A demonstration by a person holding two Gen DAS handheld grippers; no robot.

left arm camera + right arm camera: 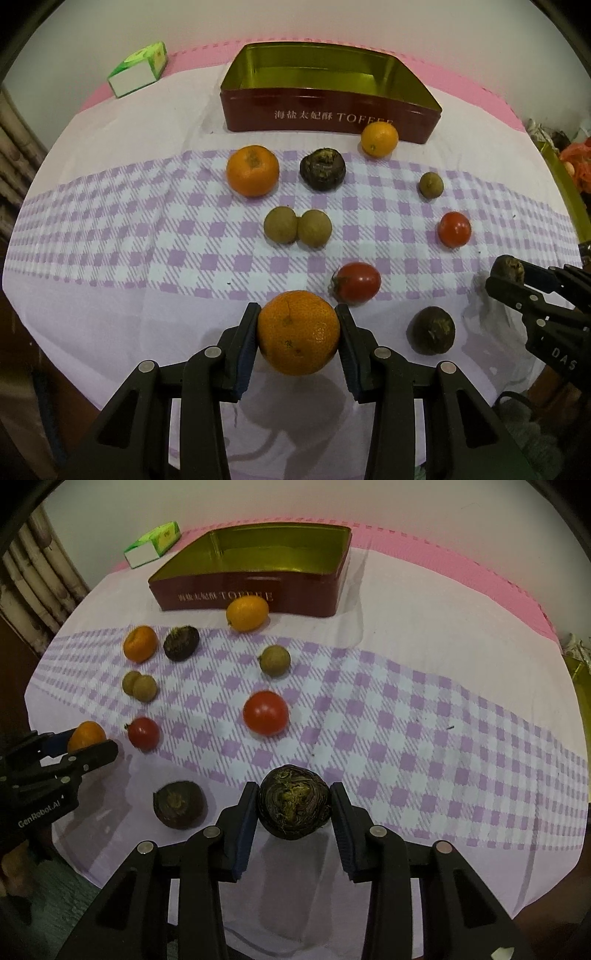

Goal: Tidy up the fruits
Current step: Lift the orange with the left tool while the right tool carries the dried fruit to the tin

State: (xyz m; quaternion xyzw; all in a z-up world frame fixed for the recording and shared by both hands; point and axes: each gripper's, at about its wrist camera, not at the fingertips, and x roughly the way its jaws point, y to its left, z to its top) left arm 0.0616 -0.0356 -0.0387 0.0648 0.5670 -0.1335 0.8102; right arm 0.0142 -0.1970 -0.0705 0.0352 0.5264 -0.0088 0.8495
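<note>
The left gripper point(298, 332) is clenching a large mandarin point(298, 332) between its pads, near the front edge of the cloth point(110, 229), while the right gripper point(294, 803) is squeezing a dark water chestnut point(294, 803) the same way; both fruits are sitting far from the open red toffee tin point(258, 598) at the back. The mandarin is bulging past the pads on every side, so it is probably being held only across its middle, and a quick swing could be rolling it out. The chestnut's rough, flaking skin is looking likely to slip if the squeeze is easing. On the way to the tin, both arms are having to pass over loose fruit: two tomatoes point(265, 712), a pair of longans point(297, 226) touching each other, a second mandarin point(253, 170), another chestnut point(322, 169). A kumquat point(379, 139) is lying just before the tin's front wall, and a low approach could be knocking it away or bumping the rim
</note>
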